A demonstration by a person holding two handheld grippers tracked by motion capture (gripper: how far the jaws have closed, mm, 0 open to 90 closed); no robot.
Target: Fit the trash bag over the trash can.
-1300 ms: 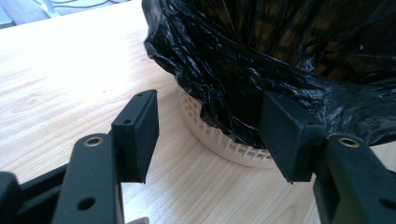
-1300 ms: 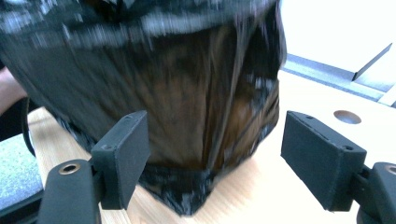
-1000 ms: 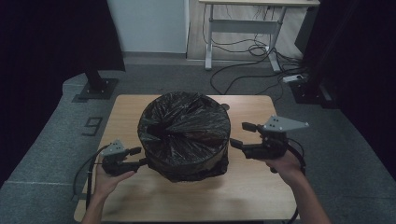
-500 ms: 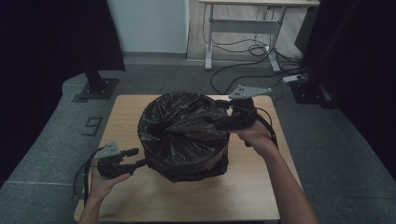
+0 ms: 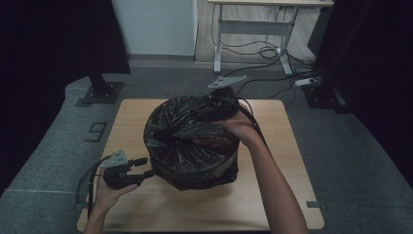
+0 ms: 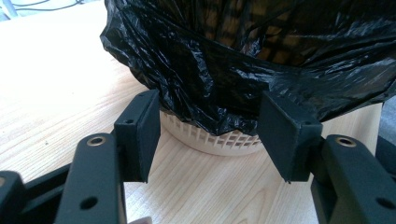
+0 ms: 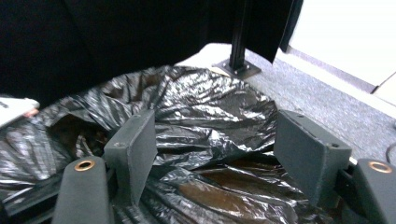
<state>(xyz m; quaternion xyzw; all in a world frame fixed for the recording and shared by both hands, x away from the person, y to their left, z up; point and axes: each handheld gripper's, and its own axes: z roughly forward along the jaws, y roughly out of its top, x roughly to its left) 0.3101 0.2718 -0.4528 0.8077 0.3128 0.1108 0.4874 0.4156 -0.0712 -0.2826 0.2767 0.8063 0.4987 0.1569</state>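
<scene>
Over the basket (image 6: 212,140) on the bench (image 5: 272,195), the thin, slippery black bag (image 5: 190,141) is best pinched at its loose rim, both the left gripper (image 5: 146,168) and right gripper (image 5: 197,114) gaping empty.

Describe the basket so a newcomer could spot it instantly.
Start at the wooden table; in its middle stands a round basket draped in a crinkled black bag. Only its pale lattice base peeks out below the plastic, seen from the left gripper. It is the lone bulky thing on the table.

Overhead view, two close bag (image 5: 190,141) views
</scene>
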